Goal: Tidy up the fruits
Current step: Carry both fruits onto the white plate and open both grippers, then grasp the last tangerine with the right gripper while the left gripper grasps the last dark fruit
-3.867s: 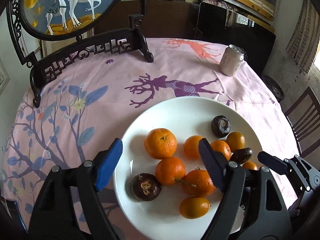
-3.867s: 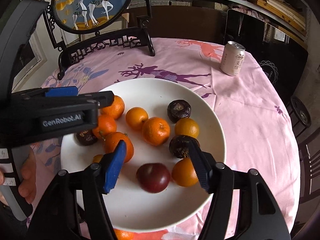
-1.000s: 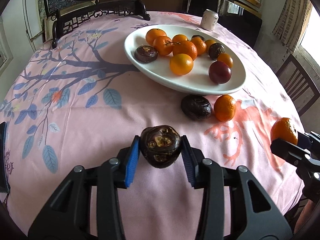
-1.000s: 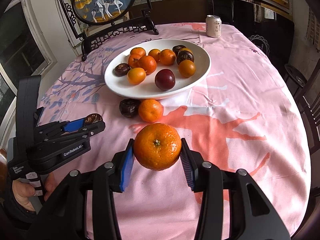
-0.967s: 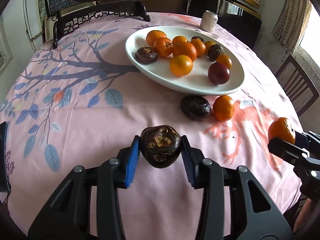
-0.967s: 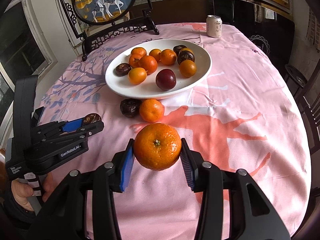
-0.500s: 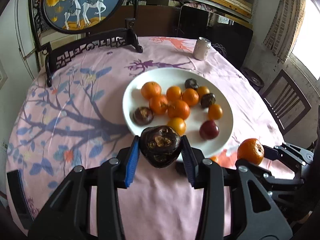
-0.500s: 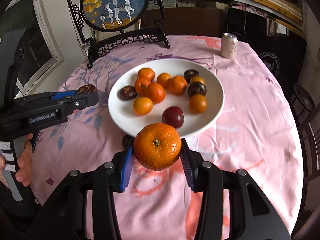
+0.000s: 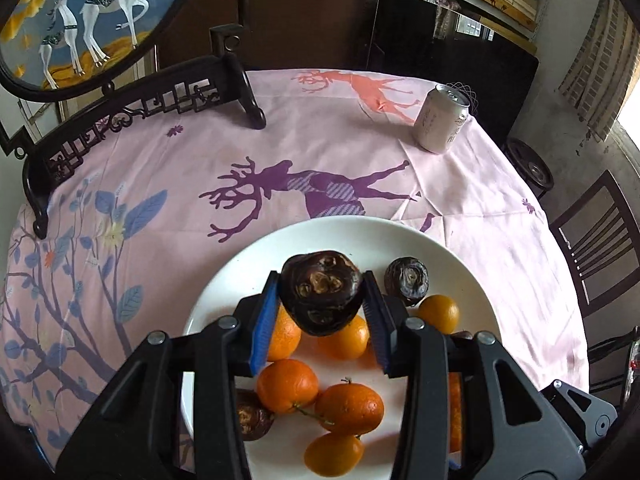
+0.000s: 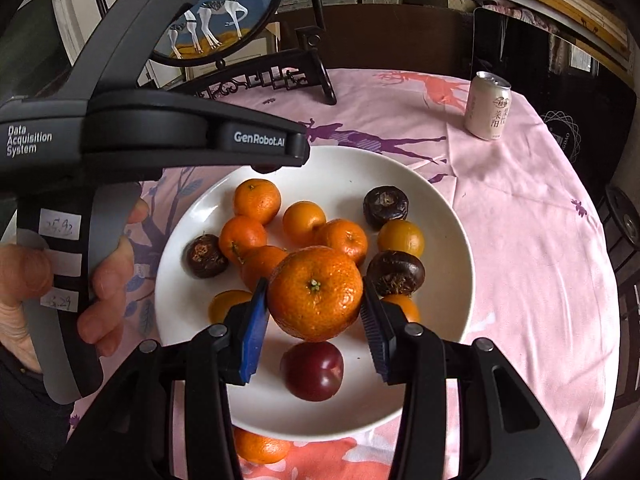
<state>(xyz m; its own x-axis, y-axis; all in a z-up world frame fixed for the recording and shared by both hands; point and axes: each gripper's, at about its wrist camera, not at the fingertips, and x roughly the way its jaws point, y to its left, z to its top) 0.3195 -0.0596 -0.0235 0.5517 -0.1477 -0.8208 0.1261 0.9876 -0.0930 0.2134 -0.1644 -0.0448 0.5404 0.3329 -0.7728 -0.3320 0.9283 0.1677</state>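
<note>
My left gripper [image 9: 320,312] is clamped on a dark wrinkled fruit [image 9: 320,292] and holds it above the white plate [image 9: 360,236], over the far part of the fruit pile. My right gripper [image 10: 314,316] grips a big mandarin [image 10: 315,292] between its blue pads – it hangs above the middle of the same plate, over a red plum [image 10: 313,370]. On the plate lie several oranges and dark fruits. One more orange [image 10: 260,446] lies on the pink tablecloth [image 10: 540,240] just beside the near rim, perhaps touching it. A drink can [image 10: 488,106] stands far behind.
</note>
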